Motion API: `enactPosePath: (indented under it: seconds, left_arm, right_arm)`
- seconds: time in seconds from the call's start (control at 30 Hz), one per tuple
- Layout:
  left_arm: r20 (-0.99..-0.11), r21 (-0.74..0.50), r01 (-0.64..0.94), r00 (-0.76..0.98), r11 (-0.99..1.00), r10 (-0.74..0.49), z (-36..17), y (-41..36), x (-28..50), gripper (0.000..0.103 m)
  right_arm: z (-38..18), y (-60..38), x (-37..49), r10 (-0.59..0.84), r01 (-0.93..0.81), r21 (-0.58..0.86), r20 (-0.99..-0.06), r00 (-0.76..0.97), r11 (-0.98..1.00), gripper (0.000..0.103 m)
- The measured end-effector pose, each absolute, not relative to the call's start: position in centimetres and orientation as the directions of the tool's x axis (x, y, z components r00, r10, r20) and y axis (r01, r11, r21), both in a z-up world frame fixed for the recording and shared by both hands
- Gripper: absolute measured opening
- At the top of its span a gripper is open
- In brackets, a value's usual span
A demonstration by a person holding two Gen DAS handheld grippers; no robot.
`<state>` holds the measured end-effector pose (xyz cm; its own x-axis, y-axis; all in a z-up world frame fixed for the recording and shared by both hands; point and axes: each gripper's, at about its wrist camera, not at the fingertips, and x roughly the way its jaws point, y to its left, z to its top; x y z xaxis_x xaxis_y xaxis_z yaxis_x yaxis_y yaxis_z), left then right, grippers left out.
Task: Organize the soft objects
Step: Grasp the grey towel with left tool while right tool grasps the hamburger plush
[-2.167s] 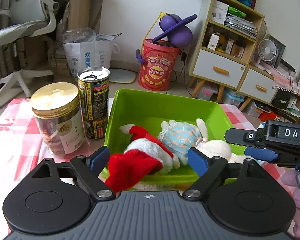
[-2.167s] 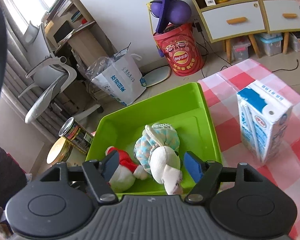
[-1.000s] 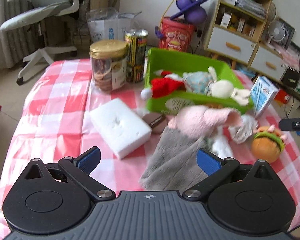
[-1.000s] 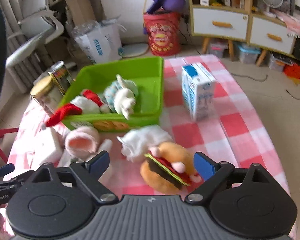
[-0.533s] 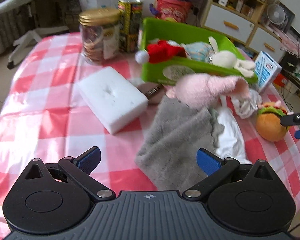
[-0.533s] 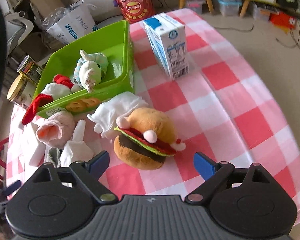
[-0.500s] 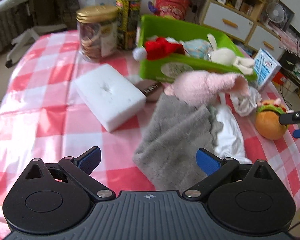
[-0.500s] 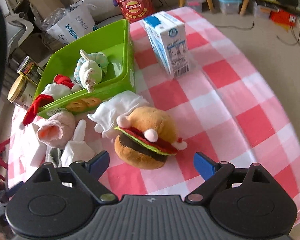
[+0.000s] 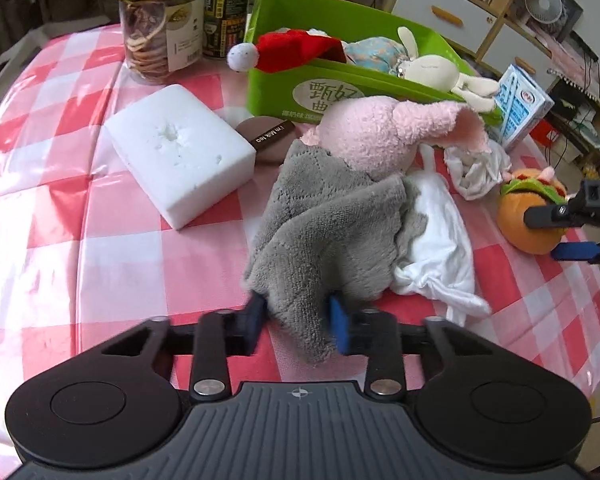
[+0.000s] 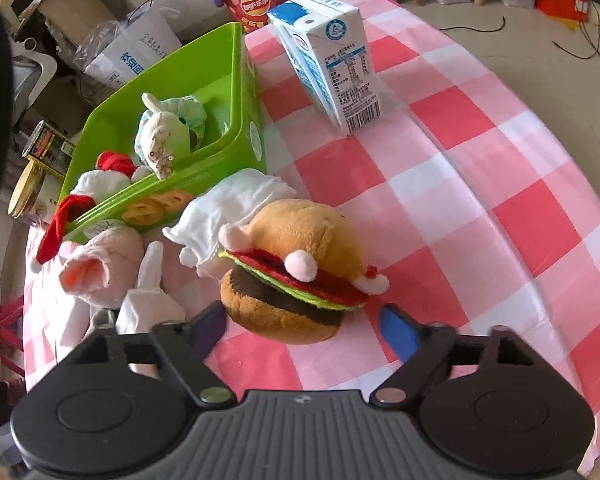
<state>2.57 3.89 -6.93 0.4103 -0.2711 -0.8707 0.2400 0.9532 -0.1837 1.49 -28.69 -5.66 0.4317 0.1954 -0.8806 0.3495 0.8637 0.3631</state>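
Left claw point(image 9: 296, 322) clamped on near corner of grey towel point(image 9: 332, 216), which runs away toward green bin point(image 9: 380, 76); right claw point(image 10: 304, 330) apart, straddling burger plush point(image 10: 296, 276) on table.

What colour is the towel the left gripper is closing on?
Grey: the towel in the left gripper shows best in the left wrist view.

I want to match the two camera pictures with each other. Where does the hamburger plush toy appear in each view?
Left wrist view: the hamburger plush toy is at the far right edge, on the checked tablecloth, partly behind the right claw.
Right wrist view: the same toy is in the centre, just ahead of the open right claw.
Shared landmark: the green bin.
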Motion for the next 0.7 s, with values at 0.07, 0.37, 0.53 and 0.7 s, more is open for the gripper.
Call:
enactPosePath:
  seconds: [0.07,0.37,0.53,0.7]
  left_arm:
    - [-0.867,-0.19,0.23,0.417,0.955,-0.273,-6.6,4.2,2.6,0.016]
    - [-0.841,-0.191,0.226,0.463,0.955,-0.278,-4.7,4.5,2.1,0.011]
    - [-0.822,-0.216,0.205,0.49,0.955,-0.291,-3.6,5.5,1.8,0.011]
    - [-0.807,-0.238,0.175,0.512,0.956,-0.294,-2.8,6.6,1.6,0.011]
  right_arm:
    - [-5.6,-28.7,1.4,0.226,0.347,0.395,-0.871,0.437,0.851,0.039]
    - [-4.5,-28.3,0.8,0.233,0.337,0.404,-0.863,0.448,0.85,0.031]
    - [-3.7,-28.3,0.4,0.26,0.319,0.436,-0.844,0.468,0.841,0.031]
    - [-2.8,-28.2,-0.1,0.303,0.298,0.479,-0.822,0.483,0.825,0.031]
